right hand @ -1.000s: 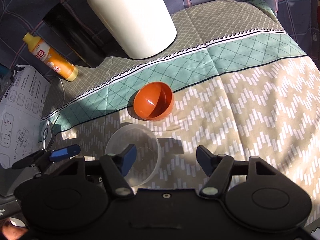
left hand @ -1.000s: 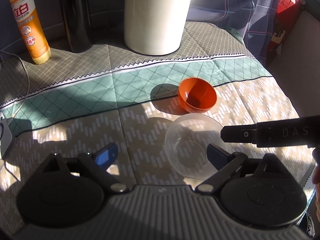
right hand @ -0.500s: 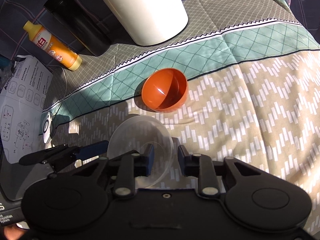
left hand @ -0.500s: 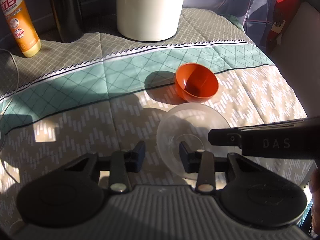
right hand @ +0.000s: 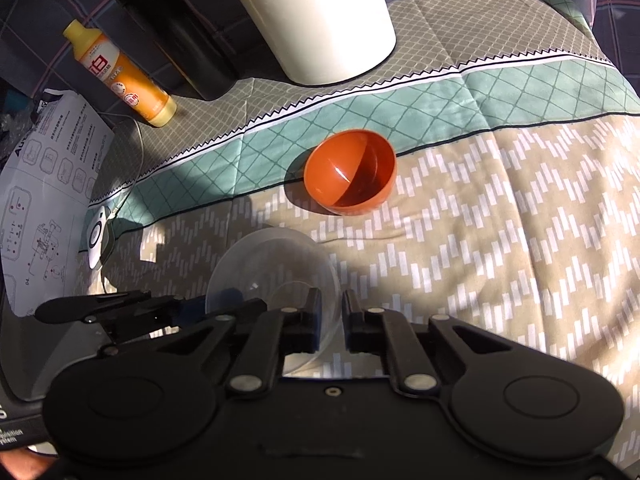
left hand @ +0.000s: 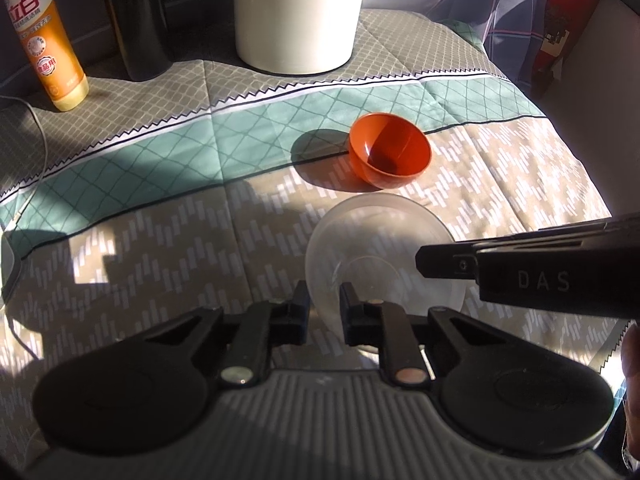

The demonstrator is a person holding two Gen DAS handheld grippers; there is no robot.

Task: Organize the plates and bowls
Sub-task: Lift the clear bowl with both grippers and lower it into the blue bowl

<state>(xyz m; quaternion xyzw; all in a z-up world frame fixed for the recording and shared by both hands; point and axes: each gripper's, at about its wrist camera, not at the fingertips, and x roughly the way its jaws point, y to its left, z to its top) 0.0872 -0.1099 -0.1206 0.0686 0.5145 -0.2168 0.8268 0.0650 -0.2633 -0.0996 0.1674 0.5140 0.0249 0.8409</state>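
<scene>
Patterned quilt (left hand: 160,248) under orange bowl (left hand: 390,155), bottles (left hand: 44,36)

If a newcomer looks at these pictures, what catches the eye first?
The orange bowl stands out, sunlit on the patterned cloth. Nearer, both tongs, left and right, have just closed on opposite rims of the clear plastic bowl. A yellow detergent bottle stands far left.

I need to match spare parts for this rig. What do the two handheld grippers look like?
Both are matte black: the left gripper and right gripper each have two round discs with slanted link bars ending in silver pivot pins. The left's base is ribbed grey. The right's side reads "DAS".
</scene>
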